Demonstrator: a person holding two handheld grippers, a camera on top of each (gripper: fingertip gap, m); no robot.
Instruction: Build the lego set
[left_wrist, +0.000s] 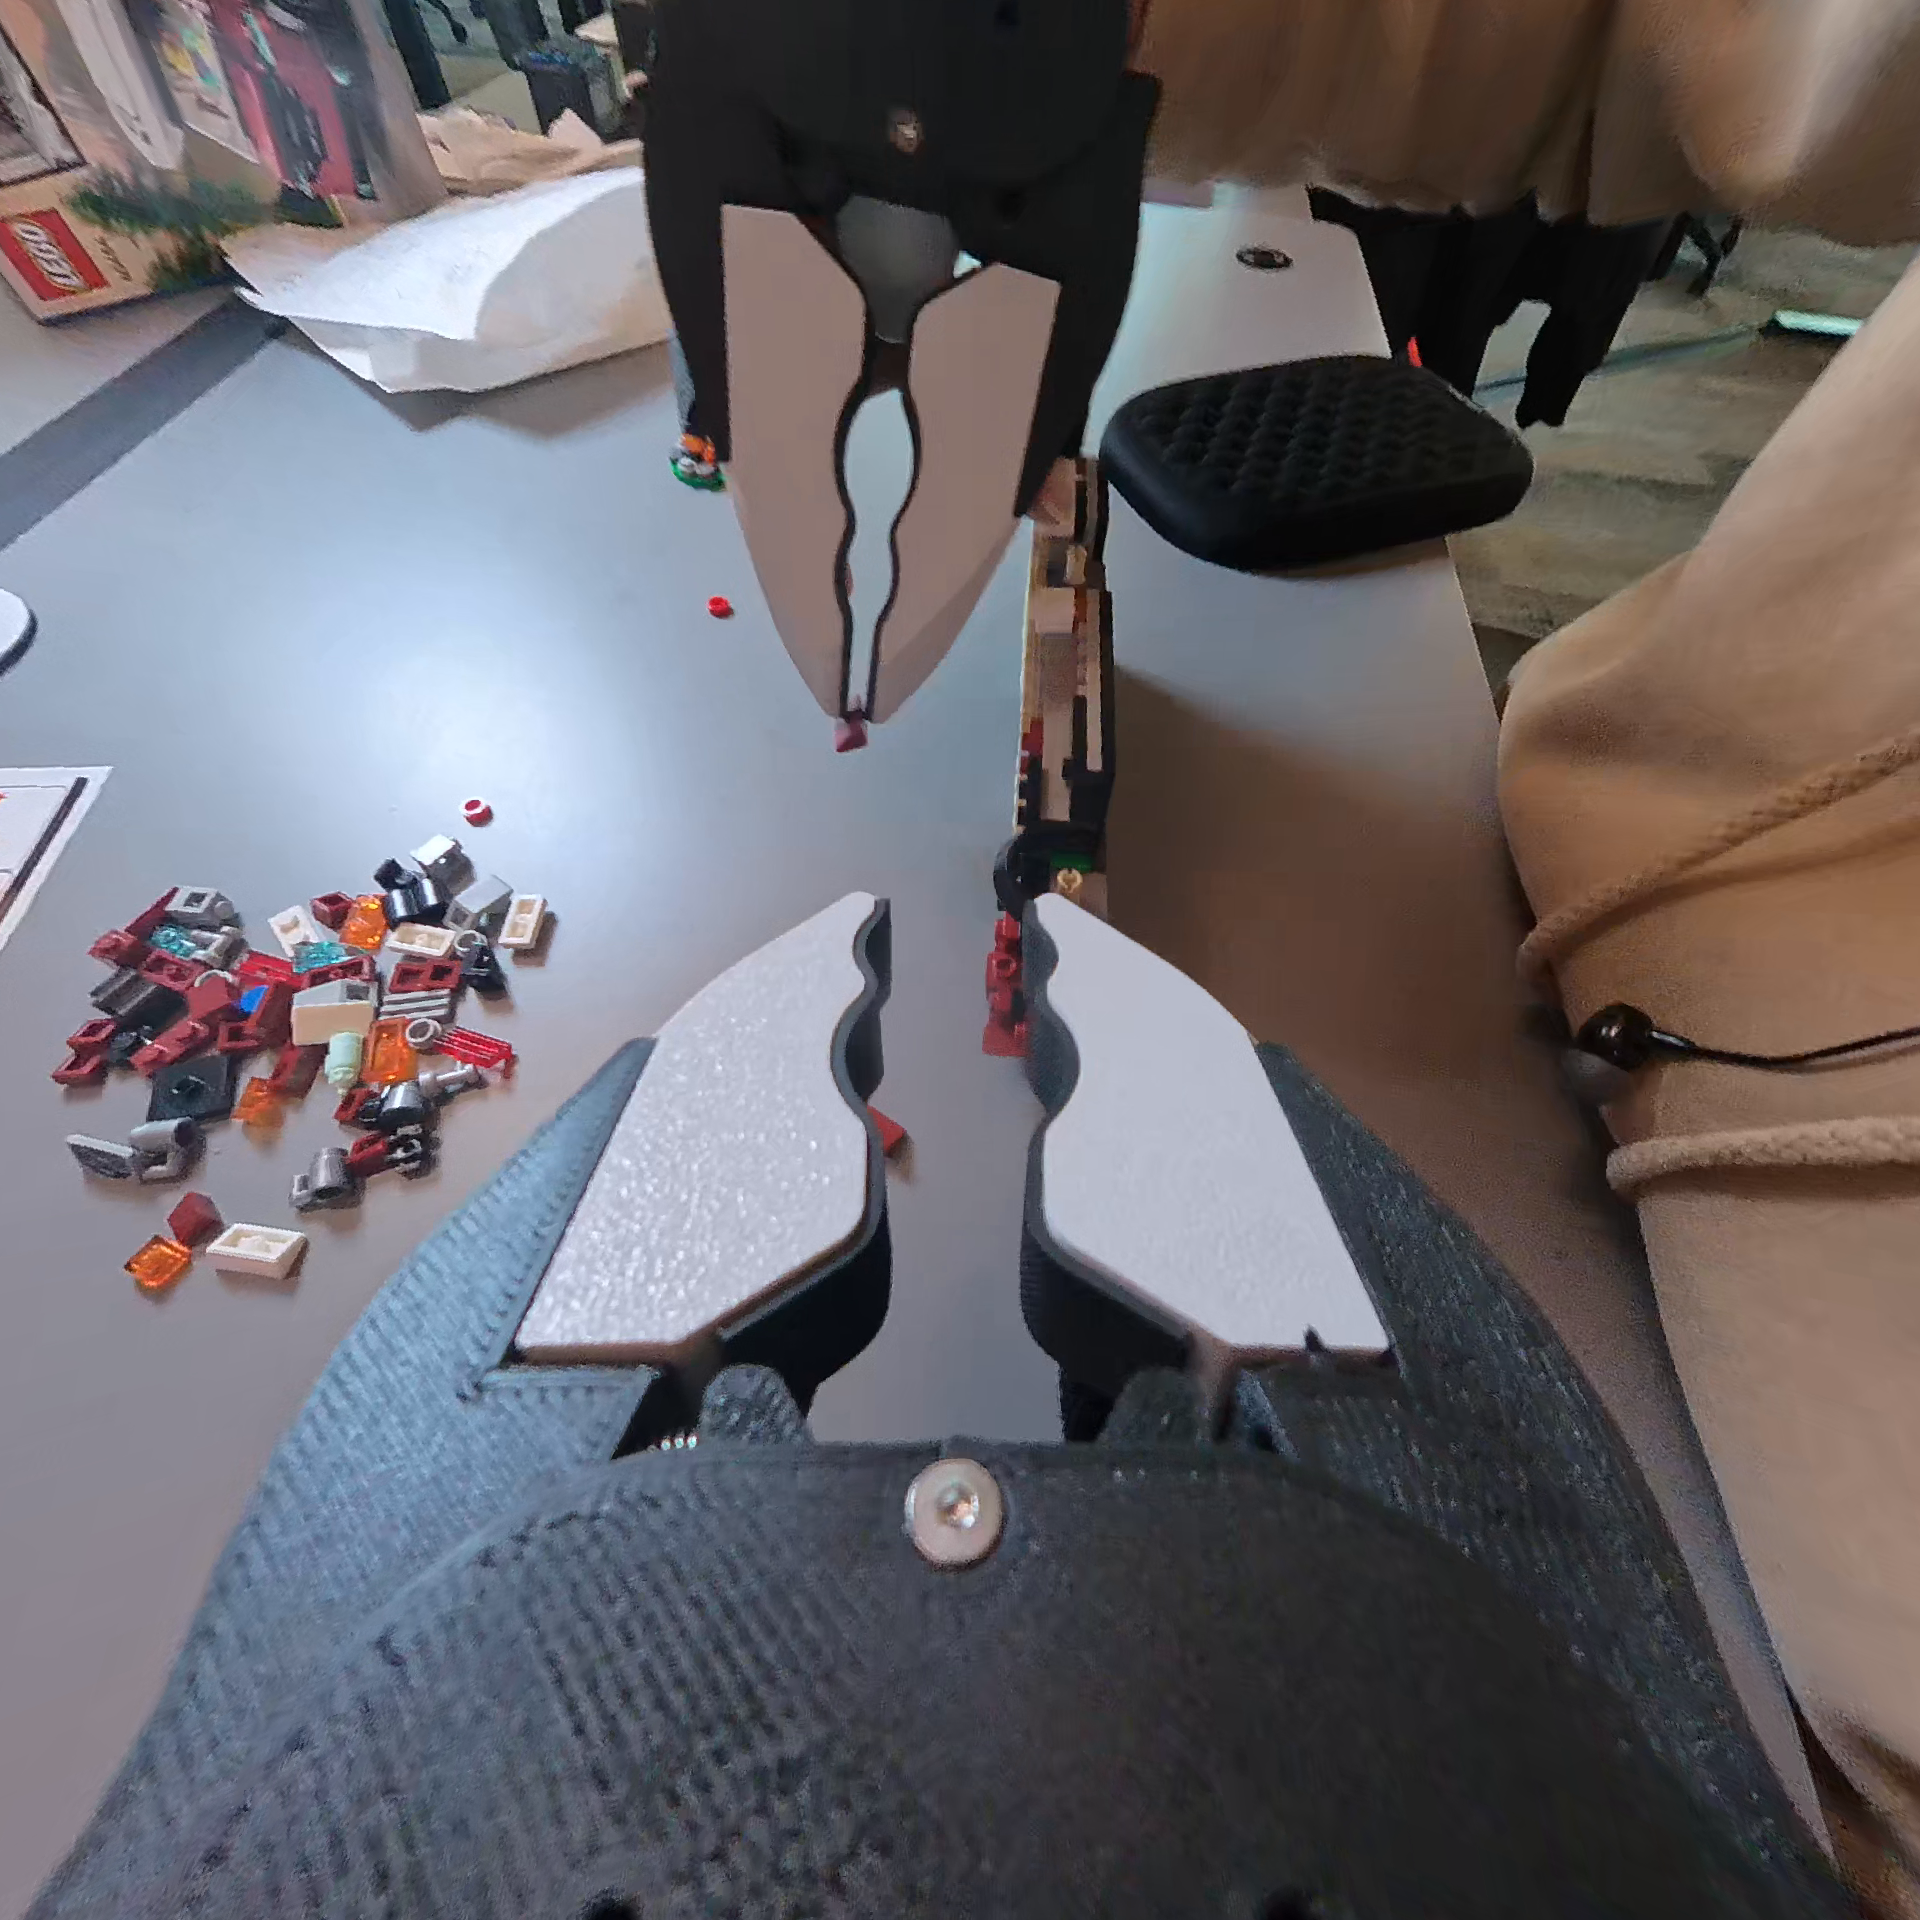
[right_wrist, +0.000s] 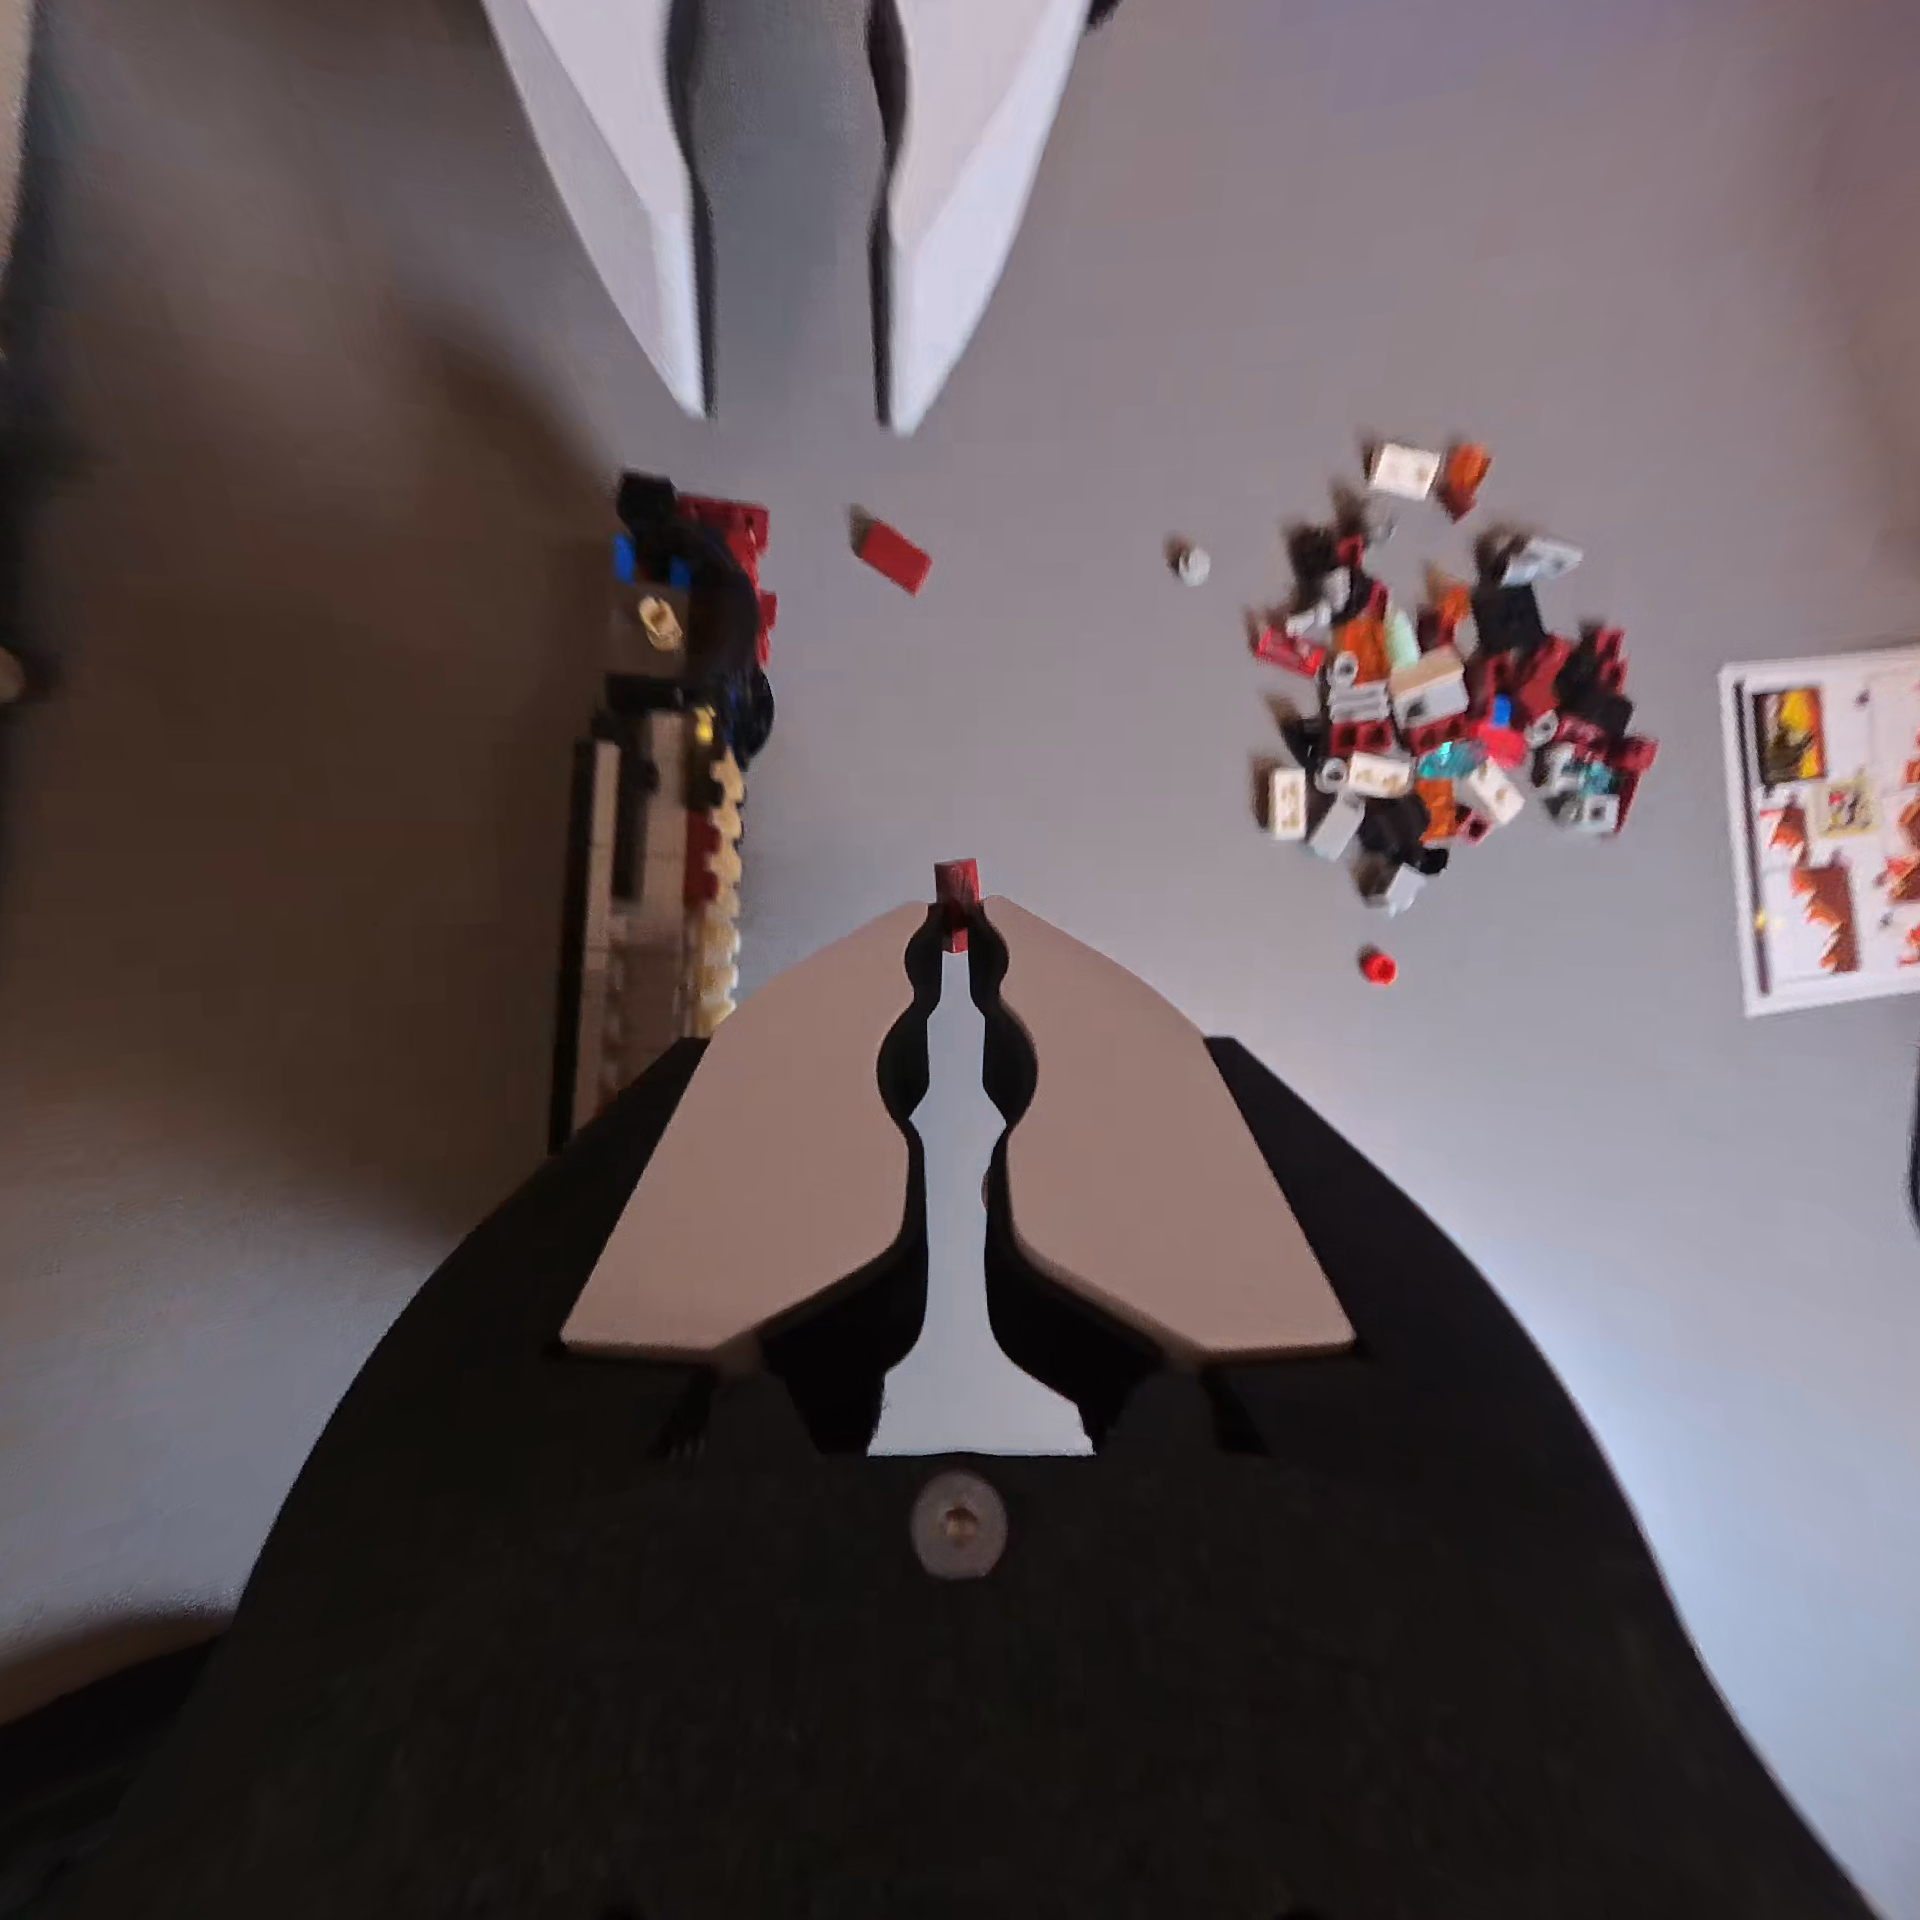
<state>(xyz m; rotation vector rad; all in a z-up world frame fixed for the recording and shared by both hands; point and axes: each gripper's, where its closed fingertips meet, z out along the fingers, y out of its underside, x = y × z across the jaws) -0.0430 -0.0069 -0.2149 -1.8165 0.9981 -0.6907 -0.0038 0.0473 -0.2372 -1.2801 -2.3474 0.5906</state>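
Note:
My right gripper (right_wrist: 958, 923) is shut on a small dark red brick (right_wrist: 956, 900) that sticks out past its fingertips. The left wrist view shows it too (left_wrist: 852, 715), above the table with the brick (left_wrist: 850, 737) at its tips. My left gripper (left_wrist: 961, 925) is open, low over the grey table (left_wrist: 623, 675); it also shows open in the right wrist view (right_wrist: 795, 416). The long, thin lego build (left_wrist: 1065, 707) lies to its right. The build's dark red end bricks (left_wrist: 1006, 987) stand beside my left gripper's right finger (left_wrist: 1143, 1091), not clamped. The build also shows in the right wrist view (right_wrist: 665, 831).
A pile of loose pieces (left_wrist: 291, 1018) (right_wrist: 1455, 707) lies near the instruction sheet (left_wrist: 42, 831) (right_wrist: 1829, 821). Single red studs (left_wrist: 476, 810) (left_wrist: 717, 606) and a red slope piece (right_wrist: 891, 549) lie apart. A lego box (left_wrist: 104, 239), white paper bag (left_wrist: 468, 281), black armrest (left_wrist: 1314, 468) and a person in beige (left_wrist: 1714, 935) border the table. Some 8 centimeters of space lies between my two pairs of fingers. It is some 7 centimeters from my left tips to the red slope piece (right_wrist: 891, 549).

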